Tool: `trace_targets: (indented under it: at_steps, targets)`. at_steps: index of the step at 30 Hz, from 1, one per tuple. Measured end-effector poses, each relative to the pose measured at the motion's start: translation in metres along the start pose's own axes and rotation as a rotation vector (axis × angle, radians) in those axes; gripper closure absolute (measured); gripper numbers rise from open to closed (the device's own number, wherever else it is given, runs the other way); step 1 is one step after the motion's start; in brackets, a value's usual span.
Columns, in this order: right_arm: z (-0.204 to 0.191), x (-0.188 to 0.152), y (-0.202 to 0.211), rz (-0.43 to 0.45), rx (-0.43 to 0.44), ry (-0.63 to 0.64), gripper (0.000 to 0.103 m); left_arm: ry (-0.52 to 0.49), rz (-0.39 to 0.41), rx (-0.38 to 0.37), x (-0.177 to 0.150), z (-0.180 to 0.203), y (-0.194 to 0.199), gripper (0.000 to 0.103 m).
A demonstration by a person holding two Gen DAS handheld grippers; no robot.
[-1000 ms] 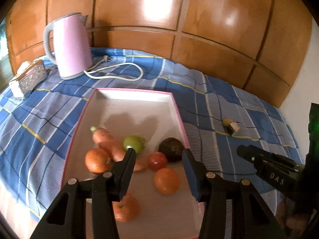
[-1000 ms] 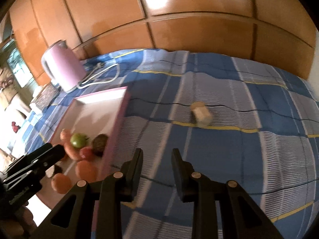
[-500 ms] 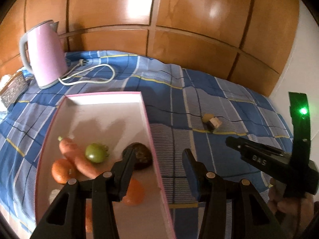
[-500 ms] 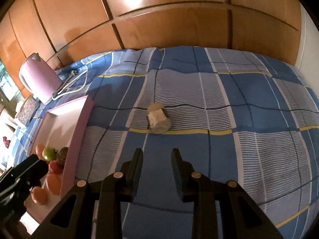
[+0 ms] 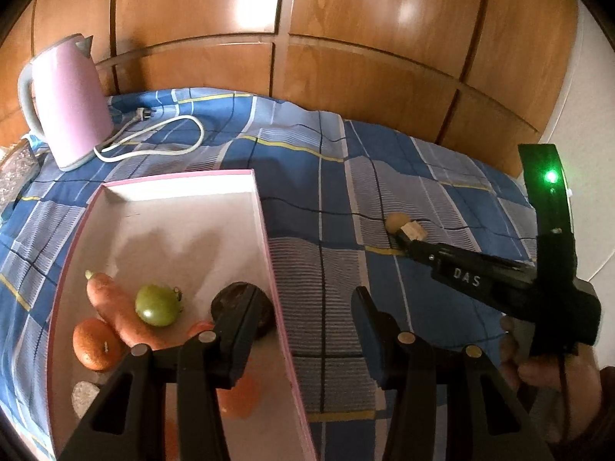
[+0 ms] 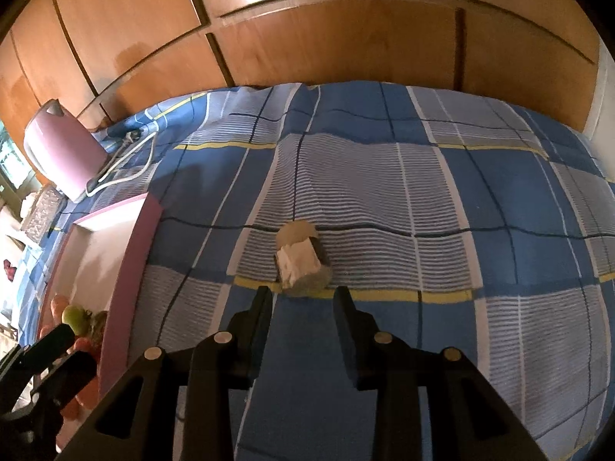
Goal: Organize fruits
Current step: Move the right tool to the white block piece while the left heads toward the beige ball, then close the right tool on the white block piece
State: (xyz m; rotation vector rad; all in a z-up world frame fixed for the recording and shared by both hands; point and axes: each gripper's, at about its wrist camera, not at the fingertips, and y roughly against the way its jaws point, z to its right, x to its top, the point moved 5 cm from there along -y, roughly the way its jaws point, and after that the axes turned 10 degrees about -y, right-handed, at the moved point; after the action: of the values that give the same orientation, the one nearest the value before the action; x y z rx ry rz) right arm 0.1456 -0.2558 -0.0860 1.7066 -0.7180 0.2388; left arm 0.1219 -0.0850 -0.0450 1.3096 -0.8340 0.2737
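At the far left a pink kettle (image 5: 67, 100) stands on the blue checked cloth (image 5: 334, 161), its white cord (image 5: 153, 142) looped beside it toward the wooden panels (image 5: 346, 38) behind. In front of the kettle lies a shallow tray (image 5: 265, 238) with a pink rim and a pale floor. Fruit sits in its near half: a carrot (image 5: 115, 315) lying slantwise, a tangerine (image 5: 94, 344) touching its near side, a green tomato (image 5: 157, 305) just right of the carrot, and a dark round fruit (image 5: 240, 303) close to the tray's right wall. More orange pieces lie nearer the camera, partly hidden by the fingers.

The left gripper (image 5: 303, 330) hangs over the tray's right wall, one finger above the tray and the other above the cloth. Its jaws stand moderately apart with nothing between them.

Further right, out on the cloth and well apart from the tray, lies a small brownish round fruit (image 6: 301, 261) with a pale, torn-looking patch on top; what kind it is cannot be told. The right gripper (image 6: 301, 307) points down at it from just short of it. Its jaws are narrow but have just been opening, and the gap is empty, the tips not touching the fruit. In the left wrist view the person's hand (image 5: 546, 368) grips that tool's handle at the right edge, under a green light (image 5: 551, 176).
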Motion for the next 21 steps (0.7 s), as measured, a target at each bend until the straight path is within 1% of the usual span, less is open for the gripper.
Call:
trace_targets:
  at_steps: [6,9,10,13,15,21]
  targets:
    - [-0.003,0.006,-0.014,-0.016,-0.008,0.02,0.07,0.007,-0.017,-0.009,0.005,0.002,-0.012,0.054]
    - [-0.003,0.007,-0.017,-0.005,-0.013,0.022,0.07,0.008,-0.026,-0.015,0.006,0.005,-0.017,0.054]
    - [-0.002,0.008,-0.017,-0.001,-0.013,0.021,0.072,0.008,-0.028,-0.017,0.007,0.005,-0.018,0.054]
    - [0.0,0.008,-0.017,0.006,-0.015,0.027,0.077,0.005,-0.033,-0.028,0.01,0.009,-0.023,0.054]
    - [0.001,0.008,-0.016,0.004,-0.003,0.025,0.077,0.004,-0.04,-0.037,0.013,0.012,-0.028,0.054]
    - [0.01,0.006,-0.01,0.009,-0.011,0.024,0.077,-0.006,-0.062,-0.067,0.019,0.023,-0.041,0.054]
